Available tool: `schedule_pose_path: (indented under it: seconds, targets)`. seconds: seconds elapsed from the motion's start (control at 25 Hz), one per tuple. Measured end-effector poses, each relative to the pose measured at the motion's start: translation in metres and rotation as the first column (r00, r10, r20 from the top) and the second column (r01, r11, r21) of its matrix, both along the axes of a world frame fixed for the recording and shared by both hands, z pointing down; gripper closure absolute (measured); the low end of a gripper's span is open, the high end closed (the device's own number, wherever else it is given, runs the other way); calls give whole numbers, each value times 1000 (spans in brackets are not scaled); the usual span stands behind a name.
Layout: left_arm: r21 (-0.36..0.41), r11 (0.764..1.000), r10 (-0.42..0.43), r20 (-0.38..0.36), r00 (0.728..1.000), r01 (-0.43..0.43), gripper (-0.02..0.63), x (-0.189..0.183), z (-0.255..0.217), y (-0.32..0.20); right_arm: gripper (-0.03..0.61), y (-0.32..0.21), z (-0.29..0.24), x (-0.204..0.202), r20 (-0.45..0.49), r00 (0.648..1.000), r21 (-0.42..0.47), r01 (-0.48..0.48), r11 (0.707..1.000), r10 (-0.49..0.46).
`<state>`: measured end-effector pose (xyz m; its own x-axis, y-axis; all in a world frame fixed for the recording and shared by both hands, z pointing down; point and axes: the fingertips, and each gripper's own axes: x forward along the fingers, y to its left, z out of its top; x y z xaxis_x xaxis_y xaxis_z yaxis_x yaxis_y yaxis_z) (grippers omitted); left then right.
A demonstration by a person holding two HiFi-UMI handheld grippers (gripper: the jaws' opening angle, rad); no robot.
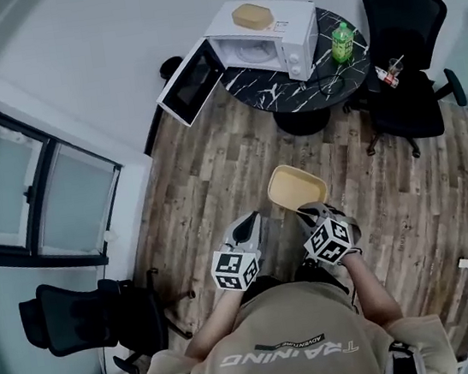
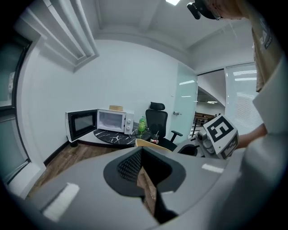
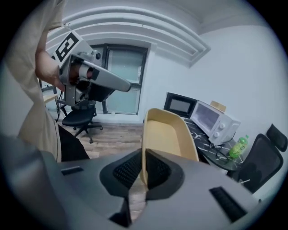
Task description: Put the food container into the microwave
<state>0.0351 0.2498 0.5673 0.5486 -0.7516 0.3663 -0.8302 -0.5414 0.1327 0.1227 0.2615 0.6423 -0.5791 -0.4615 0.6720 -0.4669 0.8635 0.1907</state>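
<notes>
Food container (image 1: 296, 188): empty, rim pinched in right gripper (image 3: 143, 174) fingers. Left gripper (image 2: 142, 171): fingers together, holding nothing. Microwave (image 1: 263, 38): door open, on bench (image 1: 288, 89).

the right gripper (image 3: 143, 173) pinches the rim of the yellow food container (image 3: 168, 134), its jaws squeezed tight on it. past it the white microwave (image 3: 216, 122) sits on a dark table (image 3: 211, 152) with its door open.
</notes>
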Motion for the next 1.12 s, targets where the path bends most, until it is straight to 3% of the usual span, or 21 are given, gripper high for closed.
schedule_pose_path:
  seconds: [0.24, 0.4, 0.6, 0.72, 0.88, 1.12]
  targets:
    - [-41, 999, 6, 68, 998, -3, 606, 15, 12, -13, 555, -22, 12, 16, -2, 1000, -17, 25, 1000, -25]
    - [-51, 998, 30, 60, 998, -27, 606, 33, 19, -32, 555, -32, 12, 17, 45, 999, -32, 23, 999, -22]
    - [-40, 997, 73, 44, 996, -71, 606, 46, 22, -42, 555, -31, 16, 15, 17, 1000, -40, 14, 999, -14]
    - [-23, 995, 94, 42, 995, -93, 606, 44, 24, -58, 555, -37, 14, 16, 21, 1000, -54, -14, 998, 15]
    - [-81, 990, 113, -7, 994, -113, 606, 38, 39, -83, 555, -55, 15, 13, 49, 996, -94, -72, 993, 77]
    - [-12, 994, 110, 27, 994, -109, 606, -5, 27, -123, 555, -93, 2, -18, -56, 998, -47, -44, 998, 41]
